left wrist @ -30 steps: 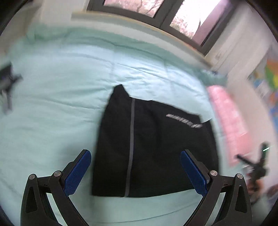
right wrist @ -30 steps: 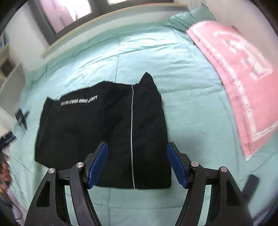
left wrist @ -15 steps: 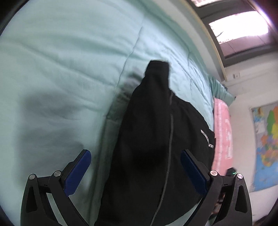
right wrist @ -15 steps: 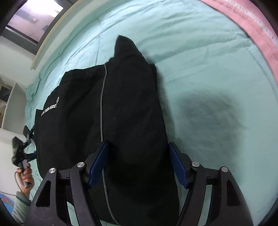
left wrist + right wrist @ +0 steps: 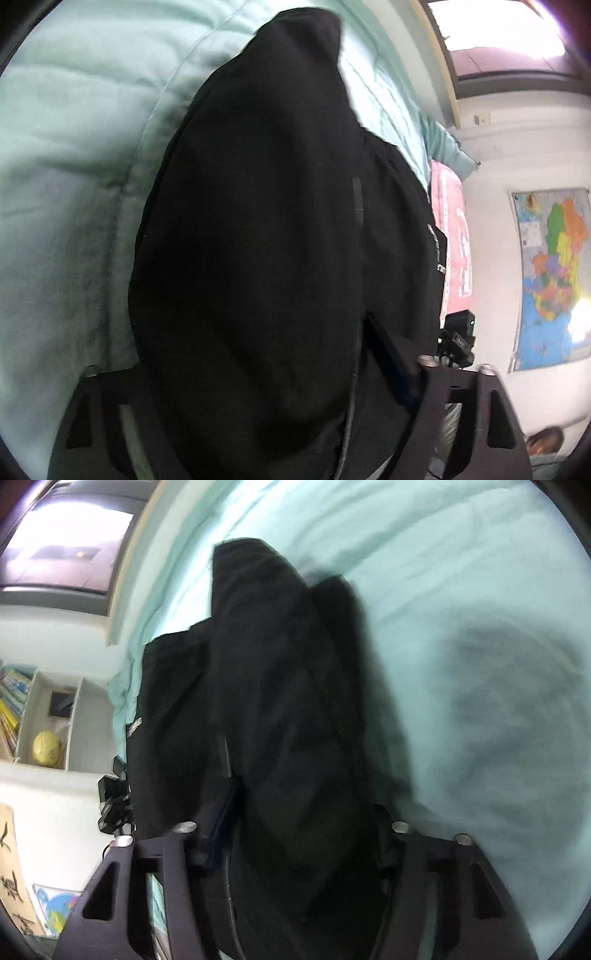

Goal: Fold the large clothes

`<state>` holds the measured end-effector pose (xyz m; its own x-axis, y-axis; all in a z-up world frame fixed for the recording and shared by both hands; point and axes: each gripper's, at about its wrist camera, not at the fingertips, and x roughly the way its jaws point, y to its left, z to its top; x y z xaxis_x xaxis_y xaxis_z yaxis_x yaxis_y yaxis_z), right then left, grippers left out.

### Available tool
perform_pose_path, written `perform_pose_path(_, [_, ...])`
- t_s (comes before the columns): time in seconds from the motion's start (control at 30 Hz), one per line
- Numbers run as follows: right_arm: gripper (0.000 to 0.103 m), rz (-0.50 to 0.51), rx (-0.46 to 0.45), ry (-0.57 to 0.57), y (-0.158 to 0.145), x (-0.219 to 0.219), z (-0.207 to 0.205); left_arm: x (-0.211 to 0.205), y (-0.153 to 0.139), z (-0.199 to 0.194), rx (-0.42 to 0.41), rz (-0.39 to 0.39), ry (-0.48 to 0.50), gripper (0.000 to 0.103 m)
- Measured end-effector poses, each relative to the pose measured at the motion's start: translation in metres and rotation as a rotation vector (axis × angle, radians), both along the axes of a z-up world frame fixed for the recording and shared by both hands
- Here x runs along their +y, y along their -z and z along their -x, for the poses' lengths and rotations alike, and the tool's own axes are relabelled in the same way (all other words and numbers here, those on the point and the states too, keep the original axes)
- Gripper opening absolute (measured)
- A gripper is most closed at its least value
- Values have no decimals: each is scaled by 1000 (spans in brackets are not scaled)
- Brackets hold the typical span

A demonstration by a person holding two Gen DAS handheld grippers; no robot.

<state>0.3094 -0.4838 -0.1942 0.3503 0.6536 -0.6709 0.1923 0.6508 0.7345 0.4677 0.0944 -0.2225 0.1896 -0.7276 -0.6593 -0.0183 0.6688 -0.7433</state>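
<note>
A black folded garment (image 5: 258,221) with a grey stripe (image 5: 357,199) lies on the mint-green quilt (image 5: 74,184). In the left wrist view its edge bulges up as a thick ridge between the fingers of my left gripper (image 5: 255,354). The jaws are closing on that ridge, and cloth hides the left pad. The right wrist view shows the same garment (image 5: 277,701) bunched between the fingers of my right gripper (image 5: 299,823). These jaws are also closing, with both pads pushed into the cloth. Both grippers point down at the bed.
The quilt (image 5: 480,627) spreads wide to the right of the garment. A pink blanket (image 5: 454,229) lies beyond it by the wall with a map (image 5: 554,277). A black device (image 5: 114,805) stands off the bed's edge near a bookshelf (image 5: 37,720). Windows (image 5: 498,37) line the far side.
Both grippers have dropped from above the bed down onto the garment's near edge. Their jaws have narrowed, and the flat cloth now stands bunched up between the fingers.
</note>
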Motion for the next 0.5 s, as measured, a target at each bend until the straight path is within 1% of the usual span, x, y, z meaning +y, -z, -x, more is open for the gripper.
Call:
perform_pose_path(0.03, [60, 9, -16, -12, -4, 4, 0, 1, -3, 2, -12, 10, -2, 69])
perform_pose_path(0.1, [62, 26, -12, -29, -3, 8, -2, 4, -2, 4, 6, 32, -18, 69])
perform_pose_path(0.13, [66, 10, 5, -25, 4, 9, -6, 3, 0, 4, 13, 34, -21, 70])
perform_pose_path(0.17, [68, -20, 20, -19, 9, 11, -10, 2, 2, 3, 16, 36, -26, 72])
perform_pose_path(0.2, [68, -60, 37, -9, 17, 12, -15, 1, 4, 3, 21, 40, -36, 73])
perform_pose_path(0.23, [68, -87, 47, 3, 21, 13, -18, 0, 7, 2, 26, 12, -51, 74])
perform_pose_path(0.27, [67, -82, 41, 9, 19, 15, -19, -2, 5, 5, 13, 3, -67, 71])
perform_pose_path(0.3, [62, -57, 27, 7, 14, 19, -19, -6, -3, 11, -26, -26, -73, 65])
perform_pose_path(0.33, [55, -22, 4, 0, 6, 23, -16, -9, -12, 18, -61, -59, -75, 52])
perform_pose_path(0.37, [46, 4, -26, -8, -6, 28, -12, -13, -24, 27, -99, -84, -84, 44])
perform_pose_path(0.43, [40, 8, -81, -17, -29, 34, -5, -14, -45, 42, -143, -77, -102, 39])
perform_pose_path(0.5, [38, 46, -138, -44, -58, 47, 4, -18, -69, 60, -193, -47, -104, 38])
